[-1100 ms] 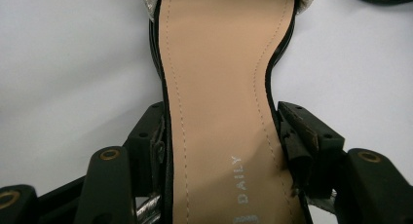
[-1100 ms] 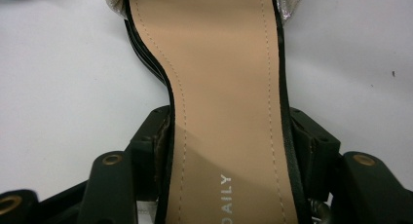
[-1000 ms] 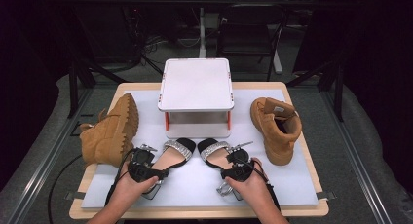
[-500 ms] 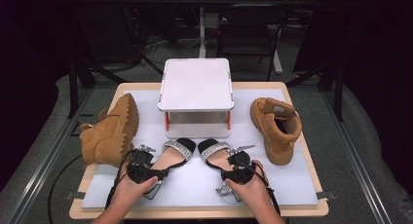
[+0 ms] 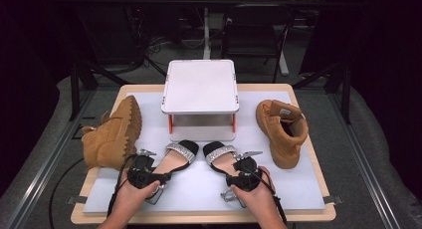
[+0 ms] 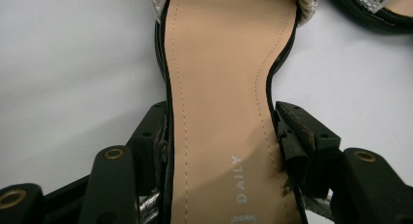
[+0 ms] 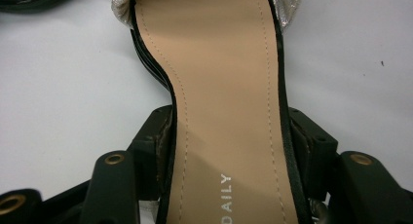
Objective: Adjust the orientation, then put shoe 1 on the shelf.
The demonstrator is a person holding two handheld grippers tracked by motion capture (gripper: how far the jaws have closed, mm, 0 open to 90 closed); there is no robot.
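since each claw, left (image 5: 149, 165) and right (image 5: 238, 165), clamps a sandal's waist near the worktop's front edge, the left sandal (image 6: 219, 87) and right sandal (image 7: 229, 87) should handle light, stiff-soled, glossy-edged; grip mid-sole, not straps.

Lighting: even and bright from overhead on the white mat (image 5: 298, 189); surroundings beyond the table black. Shadows: soft, short, under the white stand (image 5: 200, 85). Glare: none marked. Focus: high view slightly soft; gripper views sharp at the insole beside the fingers (image 6: 151, 136), corners dimmer.
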